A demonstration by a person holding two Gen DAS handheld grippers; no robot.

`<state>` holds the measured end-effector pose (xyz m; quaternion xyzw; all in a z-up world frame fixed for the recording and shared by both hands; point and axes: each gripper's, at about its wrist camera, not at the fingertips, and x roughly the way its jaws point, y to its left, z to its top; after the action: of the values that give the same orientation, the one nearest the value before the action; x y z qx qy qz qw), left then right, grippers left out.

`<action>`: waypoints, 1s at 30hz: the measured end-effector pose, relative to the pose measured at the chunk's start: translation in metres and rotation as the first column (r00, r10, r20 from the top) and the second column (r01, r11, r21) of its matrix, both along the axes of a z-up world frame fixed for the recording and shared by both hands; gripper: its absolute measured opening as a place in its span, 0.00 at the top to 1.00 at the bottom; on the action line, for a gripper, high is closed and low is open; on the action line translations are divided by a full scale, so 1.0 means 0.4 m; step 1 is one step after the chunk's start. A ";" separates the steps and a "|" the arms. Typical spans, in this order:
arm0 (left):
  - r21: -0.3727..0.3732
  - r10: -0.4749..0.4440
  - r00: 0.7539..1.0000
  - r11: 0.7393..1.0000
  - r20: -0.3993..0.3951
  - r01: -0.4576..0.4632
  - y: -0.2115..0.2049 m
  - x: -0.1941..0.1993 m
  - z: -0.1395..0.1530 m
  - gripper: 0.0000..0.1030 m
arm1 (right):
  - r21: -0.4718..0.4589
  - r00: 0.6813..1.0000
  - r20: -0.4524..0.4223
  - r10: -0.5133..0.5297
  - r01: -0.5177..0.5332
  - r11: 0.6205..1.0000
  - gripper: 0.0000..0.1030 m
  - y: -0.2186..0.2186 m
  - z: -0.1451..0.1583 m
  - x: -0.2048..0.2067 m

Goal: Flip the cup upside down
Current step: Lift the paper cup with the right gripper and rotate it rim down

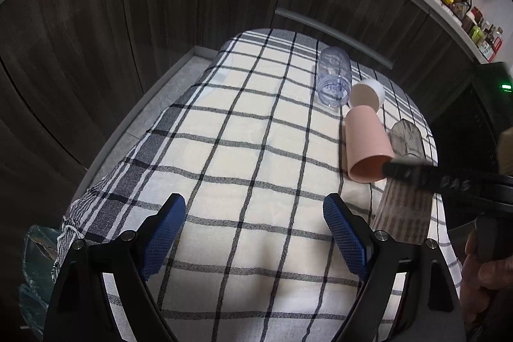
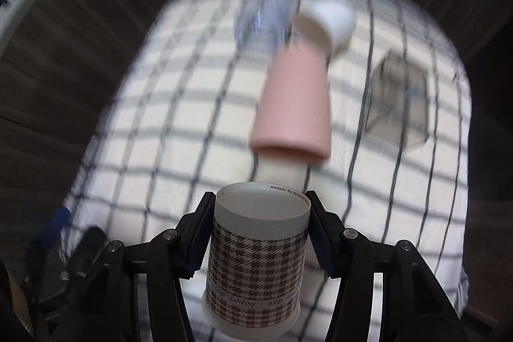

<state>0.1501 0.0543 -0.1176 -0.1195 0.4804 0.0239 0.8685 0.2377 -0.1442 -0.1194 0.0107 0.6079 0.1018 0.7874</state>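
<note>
From the left wrist view, the left tongs (image 1: 253, 233) hang open and empty over the checked cloth (image 1: 240, 149) on the counter, blue pads spread wide and touching nothing. Ahead on the right lie a clear cup (image 1: 333, 79), a white cup (image 1: 367, 93) and a pink cup (image 1: 367, 146), all on their sides, with a grey faceted glass (image 1: 407, 140) beyond the pink one. The patterned paper cup (image 1: 404, 210) shows at the right edge under the right tongs' dark body, and part of the person's hand (image 1: 487, 265) is visible behind it. The left tongs sit low and level, pointing along the counter, well apart from every cup.

From the right wrist view, the right tongs (image 2: 261, 233) are closed on the patterned paper cup (image 2: 256, 258), pads pressing its two sides just below the base rim. The cup's recessed base faces up and away, its wider mouth points down toward the cloth (image 2: 160, 149), and its lettering reads inverted, so it looks already turned over and held above the counter. The background is blurred, which suggests the tongs are in motion.

To finish well, I would bring the mouth down flat onto bare cloth, short of the pink cup (image 2: 293, 104), keep the grip light so the paper wall does not crush, and release only once the rim sits evenly.
</note>
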 end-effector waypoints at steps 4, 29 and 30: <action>0.022 -0.001 1.000 1.000 0.009 0.001 -0.003 -0.006 -0.021 0.14 | 0.035 0.954 0.292 -0.068 0.060 0.998 0.47 -0.004 0.056 -0.020; 0.062 -0.005 1.000 0.998 -0.005 0.006 -0.014 -0.014 -0.094 0.15 | -0.092 0.868 0.492 -0.068 0.130 0.987 0.46 0.070 -0.093 -0.156; 0.063 -0.007 1.000 0.998 -0.007 0.008 -0.015 -0.015 -0.095 0.15 | -0.091 0.872 0.484 -0.068 0.128 0.988 0.46 0.068 -0.096 -0.166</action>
<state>0.1442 0.0483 -0.1556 -0.0902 0.4829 0.0363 0.8703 0.1715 -0.1170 -0.1578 -0.0314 0.3976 0.0246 0.9167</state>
